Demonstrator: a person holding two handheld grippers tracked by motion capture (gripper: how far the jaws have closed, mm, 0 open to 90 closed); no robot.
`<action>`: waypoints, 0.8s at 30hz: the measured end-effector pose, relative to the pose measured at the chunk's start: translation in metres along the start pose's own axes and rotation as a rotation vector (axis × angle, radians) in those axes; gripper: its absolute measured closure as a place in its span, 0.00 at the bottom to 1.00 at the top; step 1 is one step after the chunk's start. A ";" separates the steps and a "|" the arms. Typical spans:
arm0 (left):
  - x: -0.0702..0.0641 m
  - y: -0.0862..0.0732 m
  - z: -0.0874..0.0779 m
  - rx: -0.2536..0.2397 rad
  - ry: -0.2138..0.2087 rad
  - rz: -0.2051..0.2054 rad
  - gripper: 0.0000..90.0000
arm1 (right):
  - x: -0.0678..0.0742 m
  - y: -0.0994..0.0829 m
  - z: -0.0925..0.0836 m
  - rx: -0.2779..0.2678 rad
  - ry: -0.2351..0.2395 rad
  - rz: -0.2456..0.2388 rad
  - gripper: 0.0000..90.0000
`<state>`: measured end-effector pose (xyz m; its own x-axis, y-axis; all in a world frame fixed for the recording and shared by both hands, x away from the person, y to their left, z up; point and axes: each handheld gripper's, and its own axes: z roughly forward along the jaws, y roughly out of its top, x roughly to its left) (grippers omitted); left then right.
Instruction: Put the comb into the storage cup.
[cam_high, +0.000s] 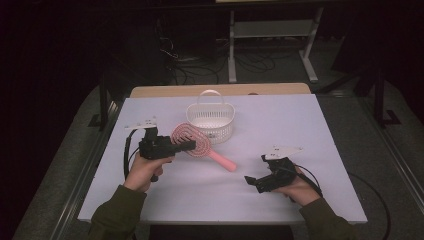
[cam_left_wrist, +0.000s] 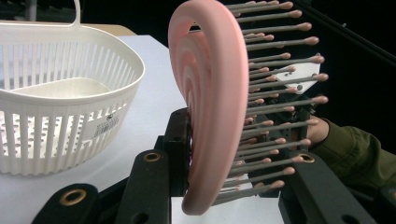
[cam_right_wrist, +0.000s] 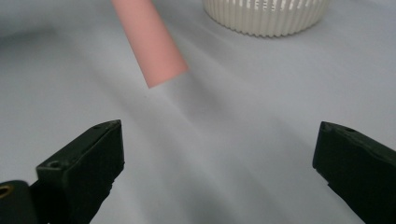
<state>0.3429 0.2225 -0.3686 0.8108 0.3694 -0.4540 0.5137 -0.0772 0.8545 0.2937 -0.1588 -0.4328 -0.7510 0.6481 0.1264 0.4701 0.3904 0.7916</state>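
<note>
- The left gripper (cam_high: 186, 145) pinches the oval head of the pink plastic hairbrush (cam_left_wrist: 212, 107) between its two black jaws; one jaw presses the smooth back, the other sits among the bristles.
- The hairbrush's head is held above the table, its bristles pointing sideways, and its straight handle slopes down toward the person's right, ending near the middle of the white rectangular tabletop (cam_high: 310, 130).
- The right gripper (cam_right_wrist: 217, 161) has its jaws spread wide with nothing between them; it points at the rounded end of the handle, which lies a little way ahead of it.
- The white slotted plastic basket with a loop handle (cam_high: 210, 120) stands just behind the hairbrush's head, empty inside.
</note>
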 end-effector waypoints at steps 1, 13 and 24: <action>0.000 0.000 0.000 0.000 -0.001 0.000 0.72 | -0.001 -0.004 -0.002 0.006 0.002 0.002 0.01; 0.001 0.003 -0.004 -0.011 -0.001 0.004 0.72 | -0.002 -0.021 -0.011 0.018 -0.004 0.009 0.00; 0.000 0.013 -0.013 -0.040 0.000 0.025 0.72 | -0.002 -0.025 -0.012 0.029 -0.019 -0.009 0.00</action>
<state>0.3454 0.2334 -0.3544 0.8233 0.3679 -0.4323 0.4816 -0.0494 0.8750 0.2785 -0.1779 -0.4456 -0.7463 0.6569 0.1076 0.4767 0.4146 0.7751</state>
